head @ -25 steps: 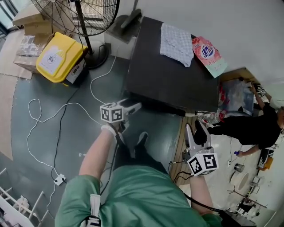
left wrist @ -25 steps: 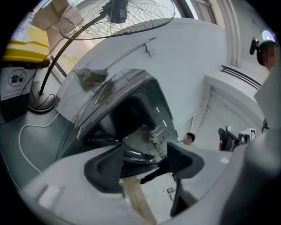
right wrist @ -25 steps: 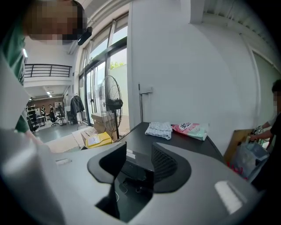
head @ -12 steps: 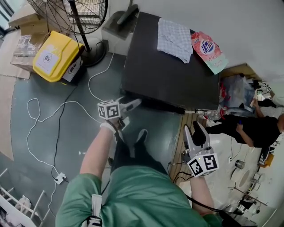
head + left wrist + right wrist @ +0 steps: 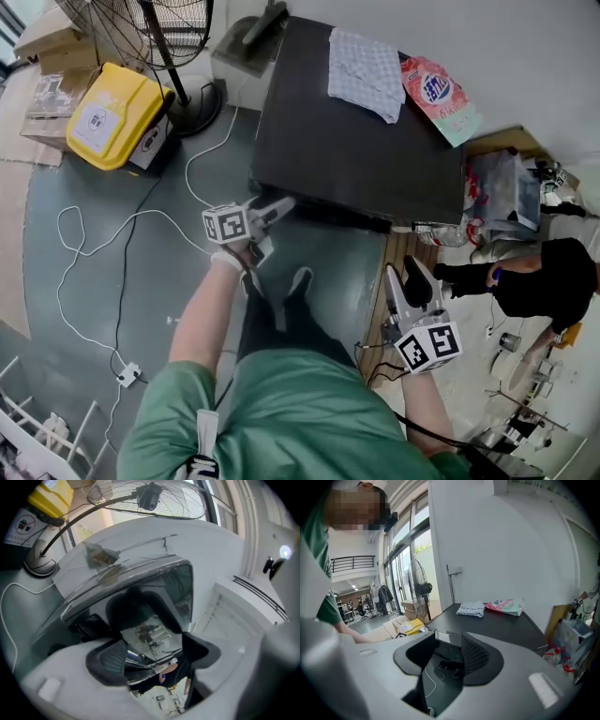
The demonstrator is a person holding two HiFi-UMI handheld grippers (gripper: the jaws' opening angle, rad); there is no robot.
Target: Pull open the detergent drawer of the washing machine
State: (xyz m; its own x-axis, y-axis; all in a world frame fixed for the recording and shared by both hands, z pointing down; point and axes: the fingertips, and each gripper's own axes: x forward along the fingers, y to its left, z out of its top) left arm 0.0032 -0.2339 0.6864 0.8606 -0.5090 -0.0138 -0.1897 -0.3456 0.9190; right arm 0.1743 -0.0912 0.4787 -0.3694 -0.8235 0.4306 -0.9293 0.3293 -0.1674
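Seen from above, the left gripper (image 5: 279,206) reaches the front left corner of the black washing machine (image 5: 356,141). Only the left gripper view shows its jaws, just opened wide, framing the glossy front panel (image 5: 152,639) without clamping anything. The detergent drawer cannot be singled out on that front. The right gripper (image 5: 405,274) hangs slack-jawed and empty beside the machine. A cloth (image 5: 366,61) and a pink bag (image 5: 439,98) lie on the lid. A fan (image 5: 122,23) and a yellow box (image 5: 108,117) stand on the grey floor (image 5: 155,281).
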